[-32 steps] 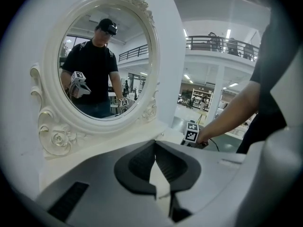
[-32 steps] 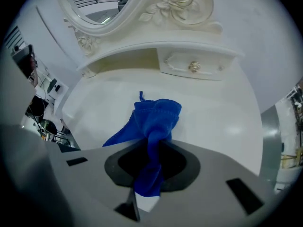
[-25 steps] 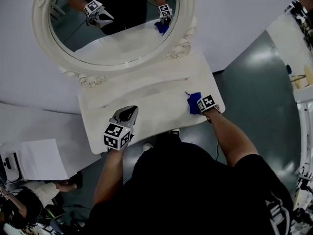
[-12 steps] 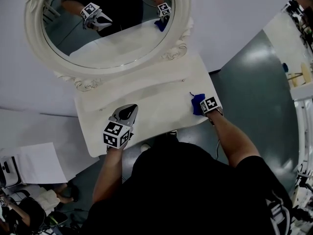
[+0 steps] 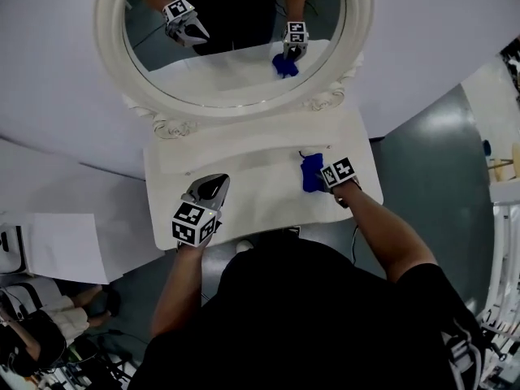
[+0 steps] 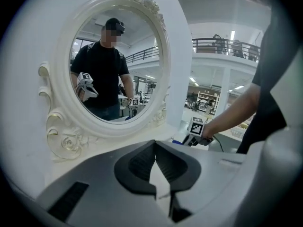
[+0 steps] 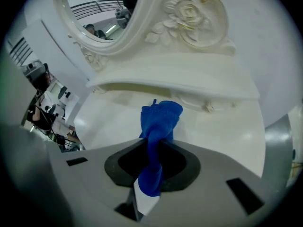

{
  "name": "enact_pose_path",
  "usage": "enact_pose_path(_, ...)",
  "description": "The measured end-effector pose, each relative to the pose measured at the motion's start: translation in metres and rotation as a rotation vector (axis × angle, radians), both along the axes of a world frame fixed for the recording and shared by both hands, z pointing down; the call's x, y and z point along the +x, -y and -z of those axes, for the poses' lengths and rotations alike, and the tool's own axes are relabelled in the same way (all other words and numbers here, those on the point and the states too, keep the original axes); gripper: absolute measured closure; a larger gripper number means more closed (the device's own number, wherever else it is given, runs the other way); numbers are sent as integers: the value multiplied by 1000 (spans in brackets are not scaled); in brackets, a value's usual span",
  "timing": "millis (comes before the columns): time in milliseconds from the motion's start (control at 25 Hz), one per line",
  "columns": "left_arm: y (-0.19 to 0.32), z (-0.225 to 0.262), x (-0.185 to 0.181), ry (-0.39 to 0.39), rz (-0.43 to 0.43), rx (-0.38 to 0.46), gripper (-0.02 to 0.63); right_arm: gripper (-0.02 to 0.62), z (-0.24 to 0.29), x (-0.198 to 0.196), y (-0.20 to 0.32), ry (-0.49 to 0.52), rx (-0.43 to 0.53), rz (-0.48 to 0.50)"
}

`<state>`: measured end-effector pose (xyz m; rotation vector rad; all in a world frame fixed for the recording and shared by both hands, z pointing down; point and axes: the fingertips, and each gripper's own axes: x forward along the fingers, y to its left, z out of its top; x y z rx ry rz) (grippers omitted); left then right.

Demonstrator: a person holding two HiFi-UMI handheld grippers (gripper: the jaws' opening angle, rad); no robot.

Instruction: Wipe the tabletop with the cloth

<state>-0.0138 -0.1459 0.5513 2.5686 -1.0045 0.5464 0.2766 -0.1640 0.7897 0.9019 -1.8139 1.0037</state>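
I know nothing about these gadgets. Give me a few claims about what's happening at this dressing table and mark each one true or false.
1. The right gripper holds a blue cloth. True.
2. The left gripper grips a sponge. False: its fingers are together and hold nothing.
3. A mirror in a white carved frame stands at the back of the tabletop. True.
4. The cloth is at the tabletop's left end. False: it is on the right side, in front of the mirror's base.
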Motion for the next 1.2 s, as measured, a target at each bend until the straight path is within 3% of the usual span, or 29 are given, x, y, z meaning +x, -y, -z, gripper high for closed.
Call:
enact_pose_path(320,-14,-3,-68,15,139,-15,595,538,56,-173,59,173,53,217)
enact_pose_path(720,-41,0,-144,24,310,-25,595,538,117,-359,83,339,136,435)
enact_pose_path(960,-57,-2,-181,35,394,-38,595,538,120,-449,93,380,157,508)
enact_pose_path(1200,-79,-6,-221,45,491,-59,595,538,93,-503,94,358,155,536)
